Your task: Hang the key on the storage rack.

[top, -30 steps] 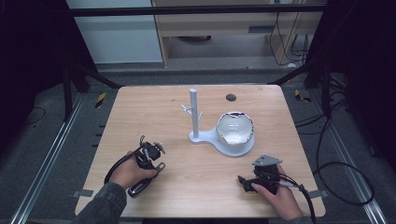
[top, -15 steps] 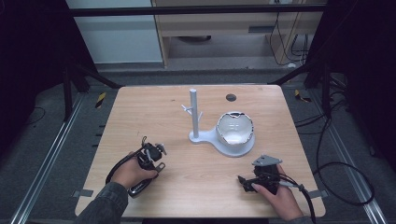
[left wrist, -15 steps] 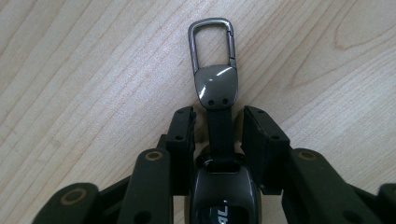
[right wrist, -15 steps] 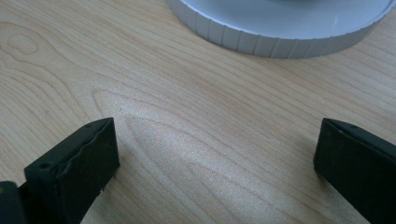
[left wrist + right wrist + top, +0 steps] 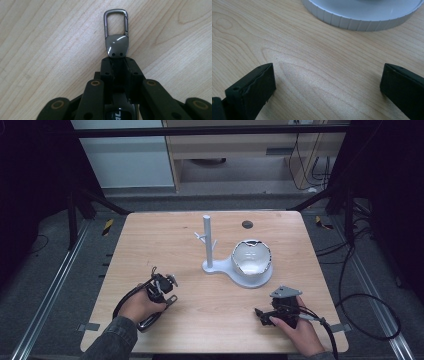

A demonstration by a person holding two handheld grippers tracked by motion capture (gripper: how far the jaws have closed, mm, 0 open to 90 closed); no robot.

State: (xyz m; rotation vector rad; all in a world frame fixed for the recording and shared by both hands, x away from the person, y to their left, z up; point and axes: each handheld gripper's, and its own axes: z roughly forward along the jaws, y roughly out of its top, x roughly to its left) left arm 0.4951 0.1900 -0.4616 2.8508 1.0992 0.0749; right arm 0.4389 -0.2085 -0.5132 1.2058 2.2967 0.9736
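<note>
Left gripper (image 5: pixel 161 287): held in the person's left hand (image 5: pixel 136 304), low over the wooden table (image 5: pixel 165 245) at its near left part. Jaws pressed together on the base of a dark metal key clip (image 5: pixel 116 35); the clip's glossy body sits just past the jaw tips, its open loop pointing straight ahead and away from the gripper, close over the wood.

Right gripper (image 5: pixel 264 313): held in the person's right hand (image 5: pixel 295 330) at the near right part of the table, grey plate on top. Jaws spread wide, nothing between them but bare wood.

White stand (image 5: pixel 243 270): ahead of the right gripper, its ribbed round base near the jaw tips but apart. An upright post (image 5: pixel 207 240) with short pegs rises beside a shallow dish (image 5: pixel 252 257).

Dark round spot (image 5: pixel 247 224): on the table beyond the stand, well apart from both grippers.
</note>
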